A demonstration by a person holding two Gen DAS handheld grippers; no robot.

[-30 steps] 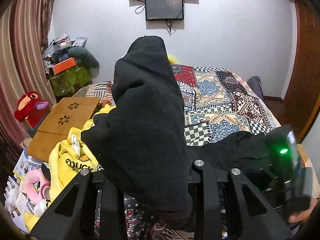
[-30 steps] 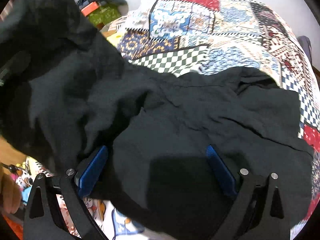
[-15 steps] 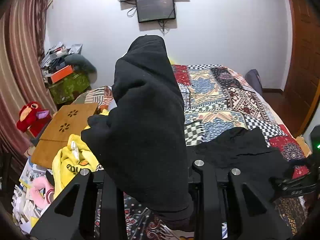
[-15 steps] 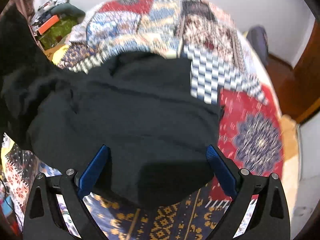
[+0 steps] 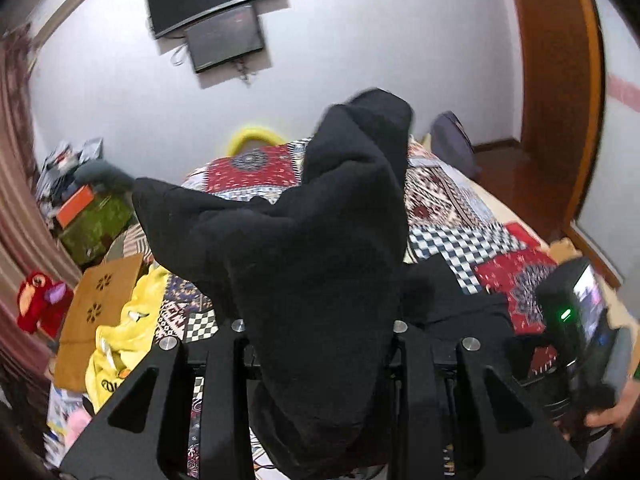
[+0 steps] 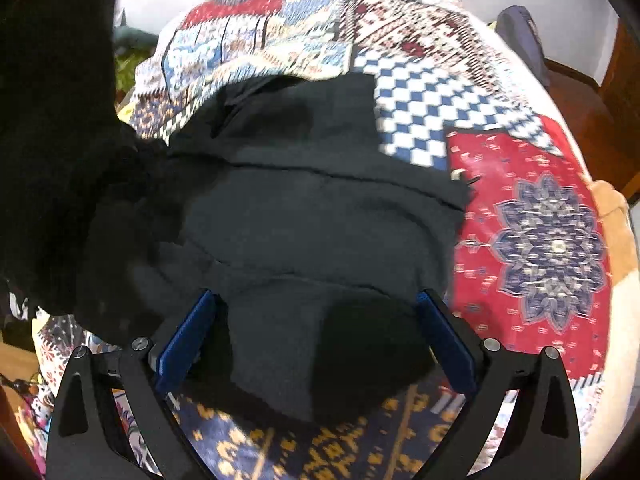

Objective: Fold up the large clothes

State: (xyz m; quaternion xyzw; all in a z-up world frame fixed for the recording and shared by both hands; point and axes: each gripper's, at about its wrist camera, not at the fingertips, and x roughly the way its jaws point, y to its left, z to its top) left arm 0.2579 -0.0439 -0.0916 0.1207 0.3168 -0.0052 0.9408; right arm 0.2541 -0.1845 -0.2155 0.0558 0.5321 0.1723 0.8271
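**Q:** Tongs first: what were they doing?

**Me:** Both tongs were at the black garment (image 5: pixel 320 240). My left gripper (image 5: pixel 320 344) was pinched on a thick bunch of it, and the cloth stood up between the fingers in a tall peak. My right gripper (image 6: pixel 316 340) had its blue pads (image 6: pixel 188 336) spread wide, one on each side of the near edge of the cloth, gripping nothing.

**Q:** How did the garment look?

**Me:** It was plain black, soft and heavy. One part hung lifted and crumpled from my left tongs; the rest lay rumpled on the patchwork bedspread (image 6: pixel 540 232), with creases running across it and one corner out toward the checked patch.

**Q:** And around it?

**Me:** Off the left side of the bed I saw a yellow garment (image 5: pixel 120 340), a wooden lap tray (image 5: pixel 100 304), a red plush toy (image 5: pixel 40 300) and a pile of boxes (image 5: pixel 88 208). Two dark screens (image 5: pixel 216 12) hung on the wall.

**Q:** Anything in the way?

**Me:** From the left camera the raised cloth hid much of the bed's middle. From the right camera the lifted part filled the left side.
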